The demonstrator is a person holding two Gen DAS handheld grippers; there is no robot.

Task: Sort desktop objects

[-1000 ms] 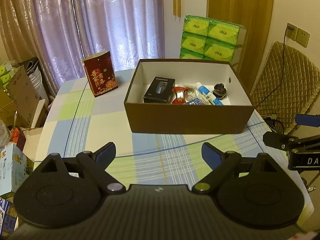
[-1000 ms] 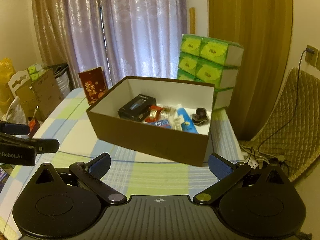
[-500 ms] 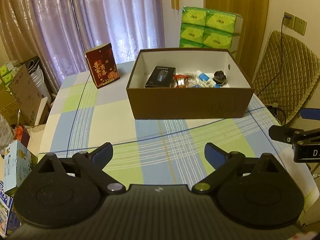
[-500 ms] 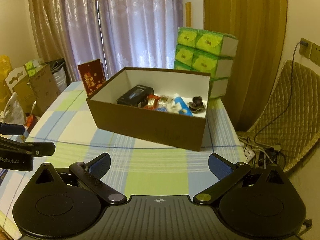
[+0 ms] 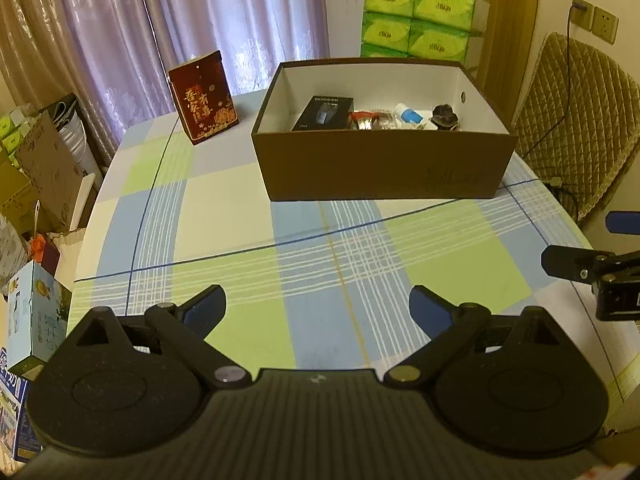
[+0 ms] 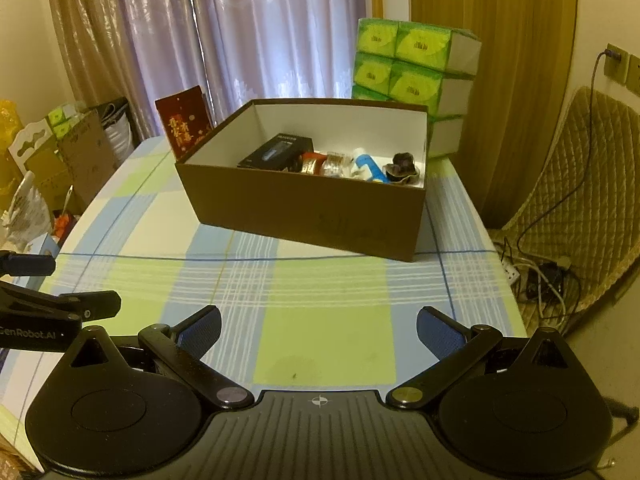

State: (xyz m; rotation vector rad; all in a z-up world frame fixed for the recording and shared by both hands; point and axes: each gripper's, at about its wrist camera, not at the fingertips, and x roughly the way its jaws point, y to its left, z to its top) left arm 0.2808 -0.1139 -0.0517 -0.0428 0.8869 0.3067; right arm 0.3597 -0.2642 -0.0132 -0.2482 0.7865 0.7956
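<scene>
two grippers, both empty: left gripper [image 5: 318,306] and right gripper [image 6: 318,326] hang low over the near edge of the table [image 5: 224,216], fingers spread wide, nothing between them.

one brown box [image 5: 384,168], far half of the table, open top. contents along its back wall: black carton [image 5: 324,118], red wrapper [image 5: 362,118], white-and-blue tube [image 5: 408,114], dark lumpy item [image 5: 446,115]. sorted goods appear already inside.

one red printed box [image 5: 204,98], upright, left of the brown box and apart from it; the only loose item on the cloth. judged the likely remaining piece, if it belongs to the sort at all.

handling note: the left gripper is nearer. approach it level, fingers astride the narrow faces, close low enough not to tip it, lift clear of the brown rim before lowering in.

view differences: left wrist view shows the red printed box whole and the table's left edge with floor clutter; right wrist view has it half hidden behind the brown box corner, but shows cables on the floor [image 6: 536,280] and the full tissue stack [image 6: 416,68].
</scene>
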